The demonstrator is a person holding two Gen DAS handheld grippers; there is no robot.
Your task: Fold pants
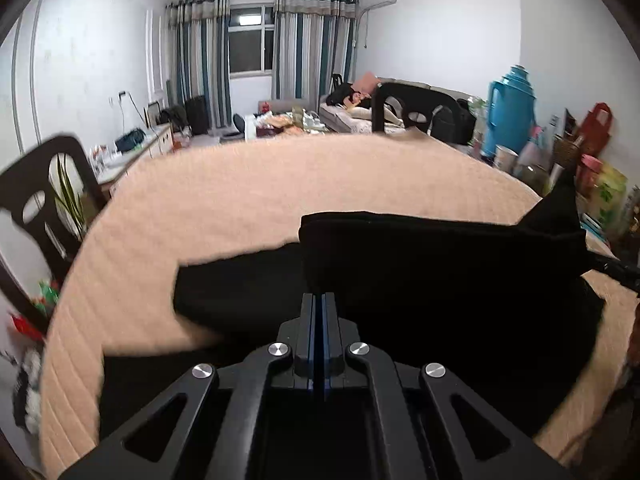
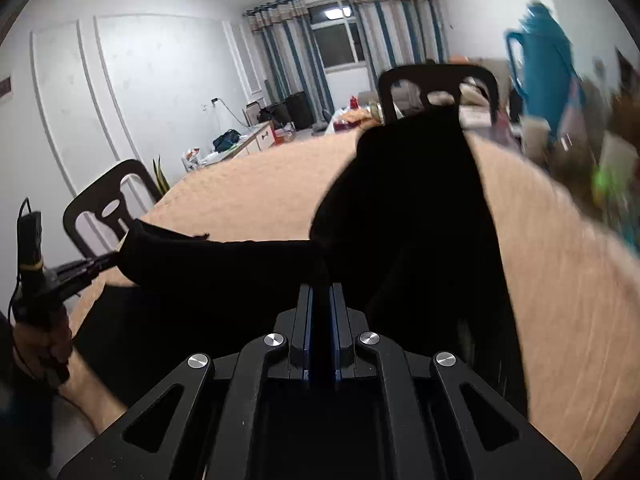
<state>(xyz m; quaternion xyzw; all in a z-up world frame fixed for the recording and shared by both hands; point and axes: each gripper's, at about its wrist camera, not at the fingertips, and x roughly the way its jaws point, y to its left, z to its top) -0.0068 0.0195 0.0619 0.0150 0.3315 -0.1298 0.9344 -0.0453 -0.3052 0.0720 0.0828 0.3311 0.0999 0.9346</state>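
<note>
On the far left of the right wrist view we see a hand wrapped round the handle of the left gripper, and its fingers are clamped on one corner of the black pants. The cloth runs taut from that corner across to the right gripper, whose fingers are pressed together on the pants too, a thin sliver of dark fabric showing between the blue pads. Beyond it the pants rise in a tall dark fold that hides part of a black chair on the far side.

Over in the left wrist view we get the same story from the other side: the left gripper is closed tight on the pants, and the held edge stands up off the counter as a straight band stretching to the right. The rest of the garment droops below it and lies spread over the peach quilted cover, with one part trailing off to the left. At the right end the cloth peaks in a point, where the right gripper pinches it.

Further right, a blue thermos stands among clutter beside the counter, blurred in the right wrist view.
</note>
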